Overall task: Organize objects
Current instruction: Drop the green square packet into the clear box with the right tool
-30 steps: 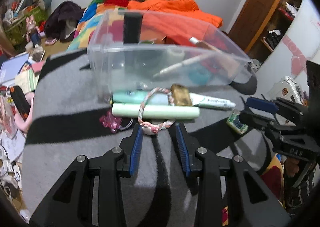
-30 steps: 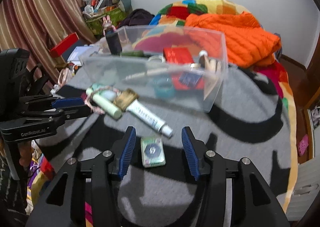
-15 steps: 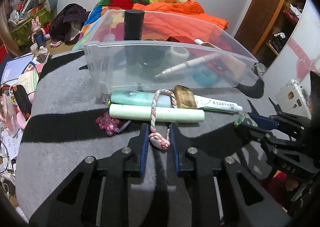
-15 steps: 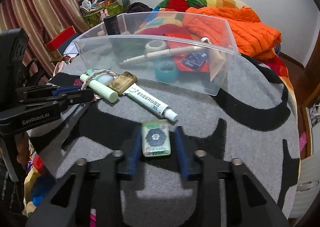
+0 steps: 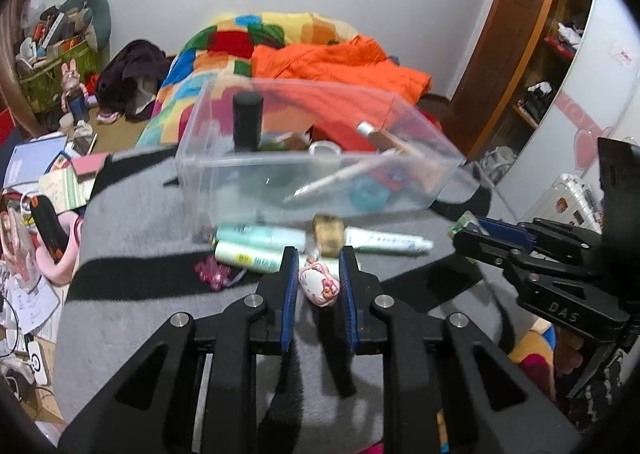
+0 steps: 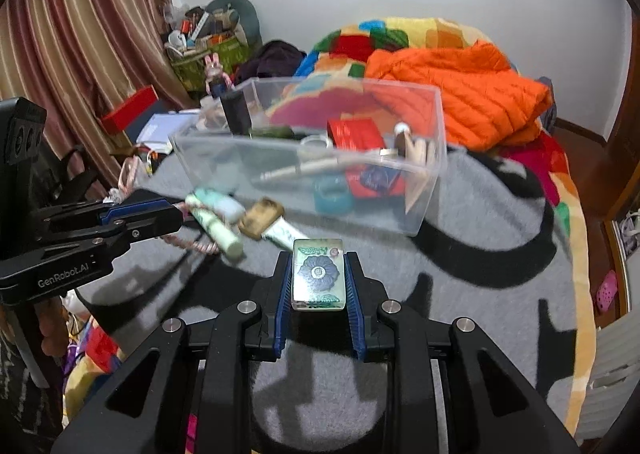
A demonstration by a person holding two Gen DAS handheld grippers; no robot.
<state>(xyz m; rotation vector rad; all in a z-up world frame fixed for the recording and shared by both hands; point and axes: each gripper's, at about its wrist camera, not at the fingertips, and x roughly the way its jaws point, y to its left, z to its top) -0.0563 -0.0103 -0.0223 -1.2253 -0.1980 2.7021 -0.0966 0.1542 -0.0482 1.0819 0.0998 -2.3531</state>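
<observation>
My left gripper [image 5: 319, 254] is shut on a pink-and-white braided cord with a white cat charm [image 5: 319, 286], and the charm hangs between the blue pads above the grey blanket [image 5: 140, 254]. The cord [image 6: 188, 244] trails under that gripper [image 6: 176, 213] in the right wrist view. My right gripper [image 6: 318, 260] is shut on a small green tile with a blue flower [image 6: 318, 274], held above the blanket. A clear plastic bin [image 5: 224, 173] stands beyond both, holding a black cylinder [image 5: 247, 121], tape rolls, a pen and a red box [image 6: 354, 131].
In front of the bin lie two pale green tubes [image 5: 256, 248], a brown block [image 5: 329, 234], a white toothpaste tube [image 5: 388, 242] and a pink clip [image 5: 212, 272]. Behind are an orange jacket [image 6: 460, 93] and a colourful quilt. Clutter fills the floor at left.
Both grippers have shut and risen. The left one took the cord and pulled it off the tubes. The right one took the green tile and lifted it off the blanket.
</observation>
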